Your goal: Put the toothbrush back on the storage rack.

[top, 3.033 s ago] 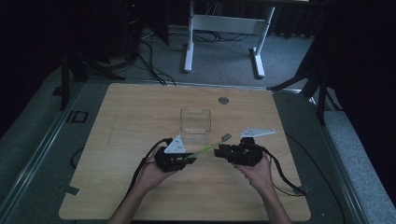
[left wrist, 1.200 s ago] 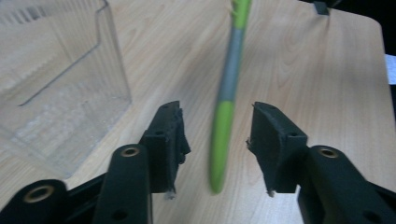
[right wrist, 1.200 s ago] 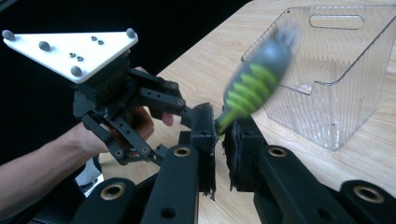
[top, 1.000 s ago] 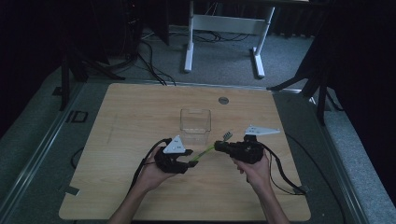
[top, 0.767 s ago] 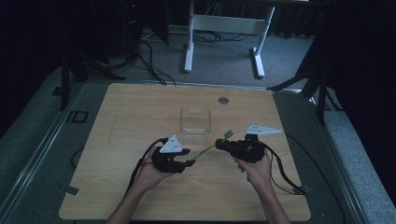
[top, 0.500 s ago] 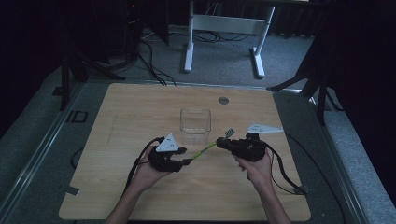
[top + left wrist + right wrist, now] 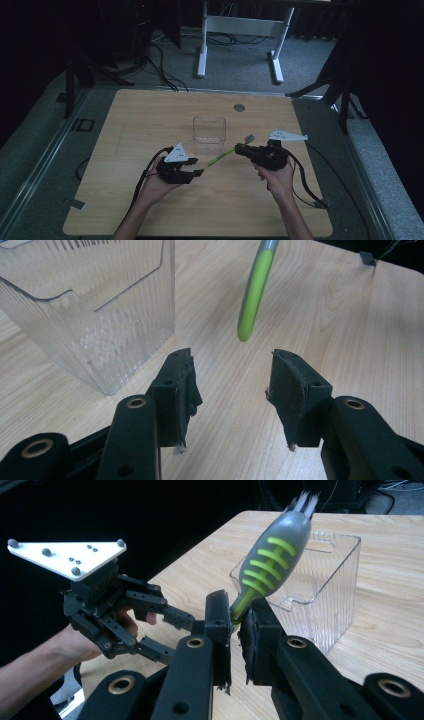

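A toothbrush (image 7: 222, 156) with a green handle and a grey, green-ribbed neck (image 7: 272, 555) hangs in the air above the table, just right of the clear plastic container (image 7: 209, 134). My right gripper (image 7: 240, 148) is shut on it at the thin part of the handle (image 7: 239, 612), with the bristle head pointing up and away. My left gripper (image 7: 194, 170) stands open and holds nothing. In the left gripper view the green handle tip (image 7: 255, 290) floats just beyond my open jaws (image 7: 232, 370), apart from both pads, with the container (image 7: 90, 315) upright at the left.
The wooden table (image 7: 150, 115) has a round grommet (image 7: 239, 107) at the back. Cables trail from both grippers towards the front edge. Dark floor and a white desk frame (image 7: 240, 25) lie beyond the far edge.
The brush's green end, which sat at the left gripper's jaws earlier, now stands a little apart from them. The left gripper has drawn slightly back to the left.
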